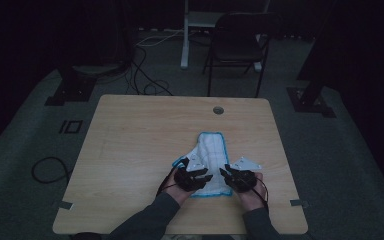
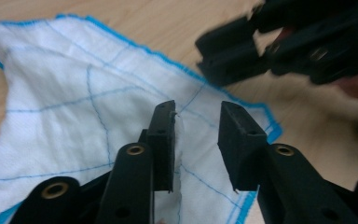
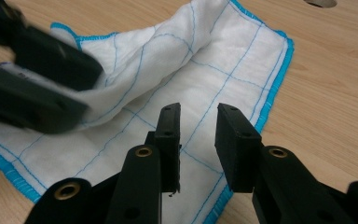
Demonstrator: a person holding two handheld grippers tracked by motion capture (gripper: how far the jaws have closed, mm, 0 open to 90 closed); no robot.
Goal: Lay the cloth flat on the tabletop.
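1. A white cloth [image 1: 211, 162] with blue edging lies partly folded on the desk [image 1: 130, 150], near its front edge.
2. Left gripper [image 2: 196, 140]: jaws apart over the cloth, gripping nothing.
3. Right gripper [image 3: 198, 140]: jaws parted above the cloth's blue hem, empty.

White woven cloth with bright blue stitched edging and thin blue grid lines [image 3: 205, 60]: soft, matt, slightly fuzzy weave, creased where it bunches just ahead of the left gripper [image 2: 196, 135]. Pale wooden tabletop [image 3: 335, 107] beside the right gripper [image 3: 198, 140]: smooth laminate, fine grain, low sheen. Gripper jaws: black plastic, matt; pads look rubbery and dull. Brass-coloured metal rivets at the jaw pivots, faintly glossy.
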